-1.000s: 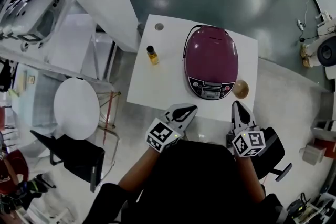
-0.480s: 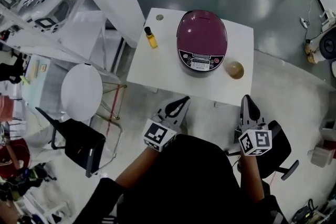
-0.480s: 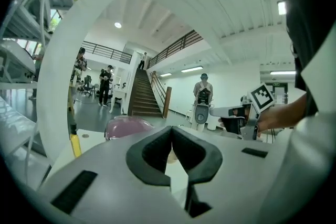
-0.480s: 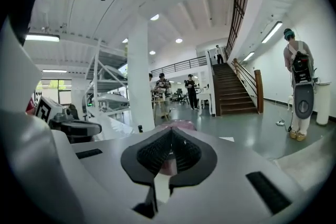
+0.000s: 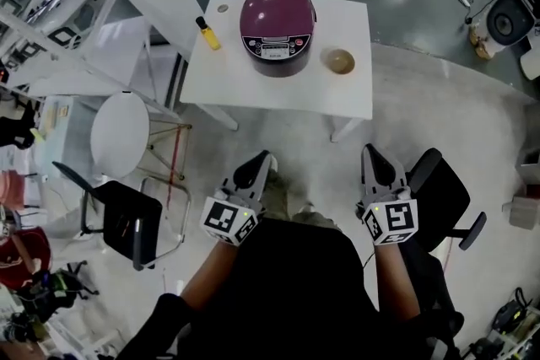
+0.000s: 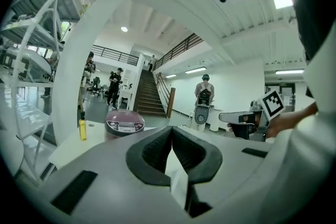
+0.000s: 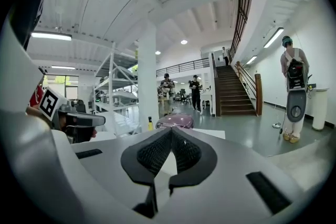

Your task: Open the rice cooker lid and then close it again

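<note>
in the head view the white table (image 5: 337, 97) sits in the upper middle of the frame. the rice cooker (image 5: 278, 28) stands on its far half, purple lid down and shut, control panel facing the person. a small yellow bottle (image 5: 207, 33) stands to the left of the cooker near the table's left edge, apart from it. a brown bowl (image 5: 340, 61) rests just to the cooker's right.

both tools are low in the frame, over the pale floor and well apart from the table. the left gripper (image 5: 261, 158) is at lower centre-left and the right gripper (image 5: 374, 152) at lower centre-right. each points up the frame toward the table, with its marker cube nearest the person's dark top.

the left gripper view shows that tool's jaws pressed together with nothing between them. the cooker appears small and far off at left of centre, the bottle further left. the right gripper view likewise shows closed, empty jaws, with the cooker just above their tips in the middle distance.

a round white stool (image 5: 120, 133) and a black chair (image 5: 126, 219) stand at the left of the head view. another black chair (image 5: 439, 198) stands beside the right gripper.
</note>
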### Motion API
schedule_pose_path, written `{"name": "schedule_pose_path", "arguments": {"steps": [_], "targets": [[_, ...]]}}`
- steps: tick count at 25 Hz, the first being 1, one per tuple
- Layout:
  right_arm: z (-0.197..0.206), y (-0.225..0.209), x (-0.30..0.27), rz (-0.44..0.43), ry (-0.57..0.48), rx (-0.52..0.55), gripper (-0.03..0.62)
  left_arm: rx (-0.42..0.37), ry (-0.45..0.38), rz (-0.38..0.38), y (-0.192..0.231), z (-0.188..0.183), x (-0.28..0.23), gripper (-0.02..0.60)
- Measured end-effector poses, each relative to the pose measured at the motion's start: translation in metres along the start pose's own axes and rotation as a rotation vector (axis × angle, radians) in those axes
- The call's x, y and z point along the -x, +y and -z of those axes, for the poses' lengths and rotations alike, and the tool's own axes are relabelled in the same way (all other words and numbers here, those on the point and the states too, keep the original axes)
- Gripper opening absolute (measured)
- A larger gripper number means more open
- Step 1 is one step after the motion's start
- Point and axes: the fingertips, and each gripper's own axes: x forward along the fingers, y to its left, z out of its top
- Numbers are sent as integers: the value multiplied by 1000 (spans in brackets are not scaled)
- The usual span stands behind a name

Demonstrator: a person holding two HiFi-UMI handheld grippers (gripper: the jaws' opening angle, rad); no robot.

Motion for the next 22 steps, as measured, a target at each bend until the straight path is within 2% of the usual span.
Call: {"name": "schedule_pose_path", "arguments": {"steps": [4,12,18,22], "targets": [[8,-5,34,40,6,-10,0,-56,-24,-14,-19,-4,15,3],[13,-5,53,90,13,-18,0,-76,-37,-17,-19,4,26,3],[-5,-4,50,86,-28,19,0,-43,-60,-98,-7,-14,28,3],[-13,1,56,71,-34,13,-2,-64,-124,-109,-18,-33,30,3]]}}
